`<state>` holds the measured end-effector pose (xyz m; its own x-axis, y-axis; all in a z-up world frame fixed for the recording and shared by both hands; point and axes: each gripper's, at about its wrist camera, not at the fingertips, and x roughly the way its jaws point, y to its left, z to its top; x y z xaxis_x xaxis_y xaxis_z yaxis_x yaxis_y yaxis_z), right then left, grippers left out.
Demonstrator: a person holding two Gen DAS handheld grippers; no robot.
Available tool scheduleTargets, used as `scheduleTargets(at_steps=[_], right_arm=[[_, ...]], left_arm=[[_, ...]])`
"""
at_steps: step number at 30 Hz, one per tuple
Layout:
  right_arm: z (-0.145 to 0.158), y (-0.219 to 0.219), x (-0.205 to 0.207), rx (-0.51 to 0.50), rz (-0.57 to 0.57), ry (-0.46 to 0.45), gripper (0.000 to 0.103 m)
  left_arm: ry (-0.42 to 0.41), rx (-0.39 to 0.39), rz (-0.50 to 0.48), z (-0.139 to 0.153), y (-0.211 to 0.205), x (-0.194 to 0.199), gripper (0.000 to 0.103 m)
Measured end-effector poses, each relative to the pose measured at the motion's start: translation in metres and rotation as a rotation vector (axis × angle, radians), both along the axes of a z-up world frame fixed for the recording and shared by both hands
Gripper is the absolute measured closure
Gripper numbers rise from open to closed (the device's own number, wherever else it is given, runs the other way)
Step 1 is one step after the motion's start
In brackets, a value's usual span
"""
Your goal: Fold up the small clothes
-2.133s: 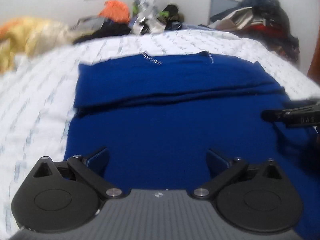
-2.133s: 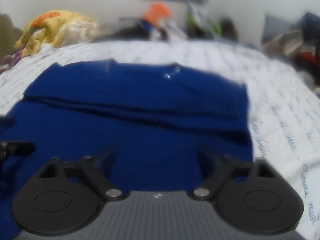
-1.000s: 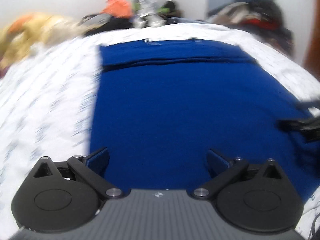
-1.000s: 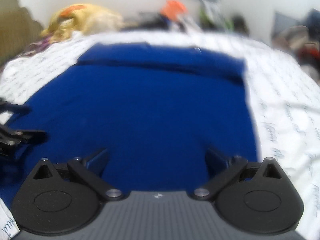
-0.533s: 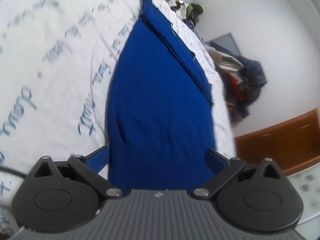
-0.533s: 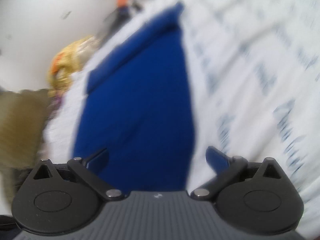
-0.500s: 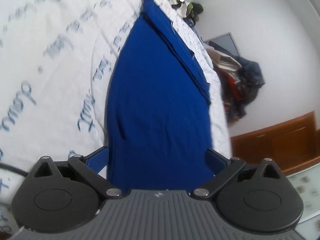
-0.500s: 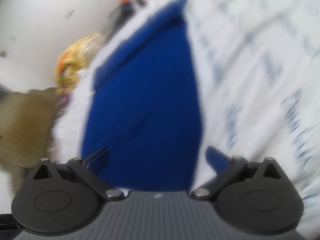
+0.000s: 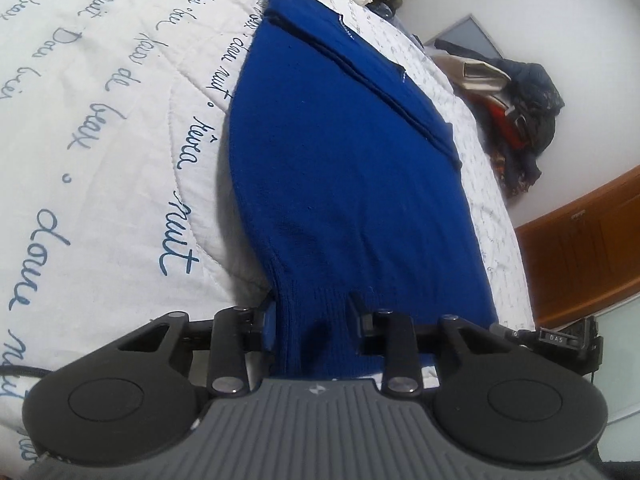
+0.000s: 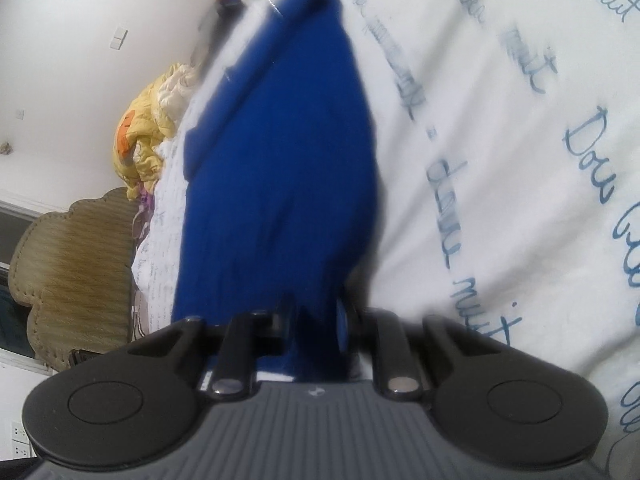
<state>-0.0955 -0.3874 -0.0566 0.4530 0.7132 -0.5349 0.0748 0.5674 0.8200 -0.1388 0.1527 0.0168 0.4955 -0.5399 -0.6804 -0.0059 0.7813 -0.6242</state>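
Blue knit sweater lying flat on white quilt printed with blue script, far end folded over. Left gripper closing on ribbed hem at near corner, fabric bunching between pads. Right gripper closing on opposite hem corner, cloth pinched between nearly meeting fingers. Yellow bedding heaping beyond, blurring.

Both views are taken from the wrists, angled down and rolled sideways, very near the blue garment at opposite corners of its hem. The garment and the printed bedspread are shared by both.
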Motion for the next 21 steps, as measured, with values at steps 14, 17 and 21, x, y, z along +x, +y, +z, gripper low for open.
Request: scheduleTargets(at_steps=[14,17,21], right_arm=[[-0.005,-0.023,0.048,0.043,-0.102,-0.067,0.028],[-0.002,-0.011,0.045,0.030,-0.022,-0.073,0.030],[-0.003,0.004,0.023,0.023,0.070,-0.065,0.048]], left_arm=[[0.009,-0.239,0.037,-0.014,0.009,0.018,0.034],[0.025,-0.219,0.013,-0.013,0.010,0.013,0.046],[0.047,-0.221,0.006,-0.022,0.008,0.006,0.077]])
